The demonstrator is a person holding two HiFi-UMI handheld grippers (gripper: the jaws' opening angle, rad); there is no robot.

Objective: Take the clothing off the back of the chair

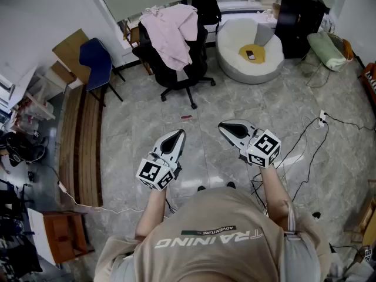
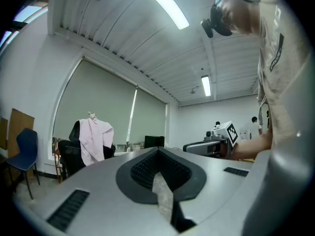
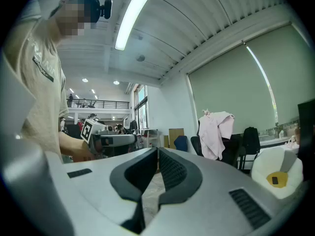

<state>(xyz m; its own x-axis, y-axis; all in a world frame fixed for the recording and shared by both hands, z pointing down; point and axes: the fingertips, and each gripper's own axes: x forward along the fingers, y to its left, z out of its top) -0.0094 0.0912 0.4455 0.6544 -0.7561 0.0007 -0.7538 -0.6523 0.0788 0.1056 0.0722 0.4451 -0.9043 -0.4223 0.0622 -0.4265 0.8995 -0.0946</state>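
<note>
A pink garment (image 1: 171, 31) is draped over the back of a black office chair (image 1: 183, 72) at the far side of the room. Both grippers are held level in front of the person, well short of the chair. My left gripper (image 1: 176, 136) is shut with nothing in it, and so is my right gripper (image 1: 225, 126). In the left gripper view the garment (image 2: 96, 141) hangs on the chair (image 2: 66, 156) far beyond the closed left gripper (image 2: 158, 149). The right gripper view shows the garment (image 3: 215, 132) in the distance past the closed right gripper (image 3: 157, 150).
A white round seat (image 1: 235, 60) with a yellow cushion stands right of the chair, and a black cabinet (image 1: 299, 13) behind it. A blue chair (image 1: 94, 63) and a wooden bench (image 1: 82, 145) line the left wall. Cables (image 1: 305, 151) trail over the floor at the right.
</note>
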